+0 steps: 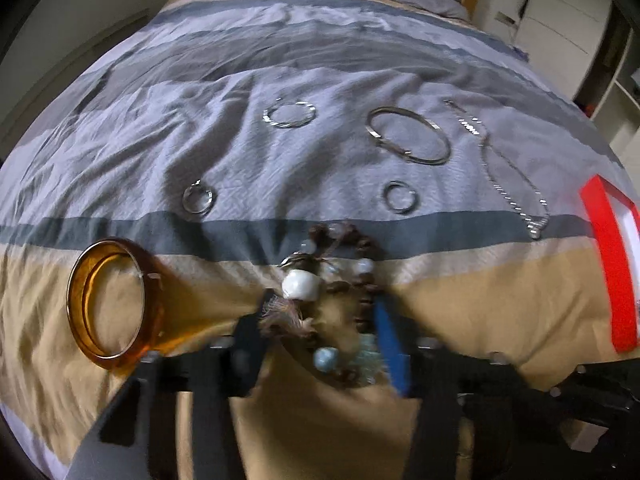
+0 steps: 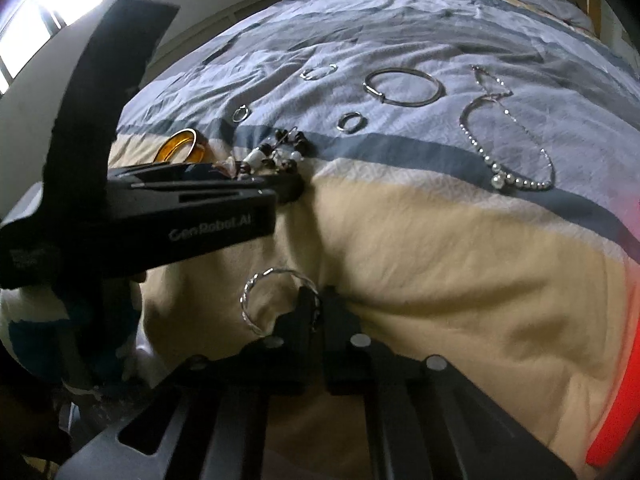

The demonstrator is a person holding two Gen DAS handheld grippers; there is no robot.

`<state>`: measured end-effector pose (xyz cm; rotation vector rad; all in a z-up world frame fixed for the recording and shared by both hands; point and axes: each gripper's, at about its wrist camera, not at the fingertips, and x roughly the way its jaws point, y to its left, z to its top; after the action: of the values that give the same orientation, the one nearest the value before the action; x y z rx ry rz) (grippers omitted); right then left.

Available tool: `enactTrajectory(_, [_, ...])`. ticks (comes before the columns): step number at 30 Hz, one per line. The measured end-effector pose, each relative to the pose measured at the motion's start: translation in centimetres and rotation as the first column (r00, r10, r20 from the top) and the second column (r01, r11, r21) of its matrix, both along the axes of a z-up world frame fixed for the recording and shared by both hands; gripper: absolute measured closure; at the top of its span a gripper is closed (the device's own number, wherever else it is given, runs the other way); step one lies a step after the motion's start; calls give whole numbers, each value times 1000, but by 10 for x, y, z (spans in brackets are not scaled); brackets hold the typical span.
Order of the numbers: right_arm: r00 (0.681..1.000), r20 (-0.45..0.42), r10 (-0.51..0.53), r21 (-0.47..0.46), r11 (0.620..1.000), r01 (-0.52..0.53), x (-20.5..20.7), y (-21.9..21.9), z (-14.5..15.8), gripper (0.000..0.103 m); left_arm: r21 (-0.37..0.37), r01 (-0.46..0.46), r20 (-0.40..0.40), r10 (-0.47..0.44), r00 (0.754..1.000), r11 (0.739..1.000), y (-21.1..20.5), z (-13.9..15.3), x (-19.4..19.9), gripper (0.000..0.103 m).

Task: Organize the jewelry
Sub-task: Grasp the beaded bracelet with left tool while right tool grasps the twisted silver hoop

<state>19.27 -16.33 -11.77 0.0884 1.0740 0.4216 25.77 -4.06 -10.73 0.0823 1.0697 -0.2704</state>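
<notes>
The left gripper [image 1: 320, 320] reaches low over the striped bed cover [image 1: 280, 160], its fingers closed on a bead bracelet [image 1: 332, 280] with brown and white beads, at the border of the grey and tan stripes. Seen from the right wrist, this gripper [image 2: 280, 184] lies almost flat, pointing to the right. The right gripper [image 2: 316, 308] is pressed together on a twisted silver ring [image 2: 276, 300] above the tan stripe. An amber bangle [image 1: 116, 300] lies just left of the bracelet. A large silver bangle [image 1: 408, 136] and a pearl necklace [image 2: 508, 136] rest farther away.
</notes>
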Motion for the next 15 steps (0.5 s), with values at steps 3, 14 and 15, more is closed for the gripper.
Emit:
enactTrajectory(3, [1000, 9, -9, 6, 1000, 9, -7, -2, 5, 99, -12, 4, 3, -4, 1000, 1000, 1, 5, -2, 91])
enactTrajectory(14, [990, 119, -81, 60, 995, 74, -48, -25, 54, 99, -81, 10, 78, -3, 997, 997, 8, 59, -48, 92])
enactTrajectory(15, [988, 129, -87, 62, 995, 79, -51, -27, 59, 99, -83, 16, 93, -9, 996, 996, 6, 68, -55, 92])
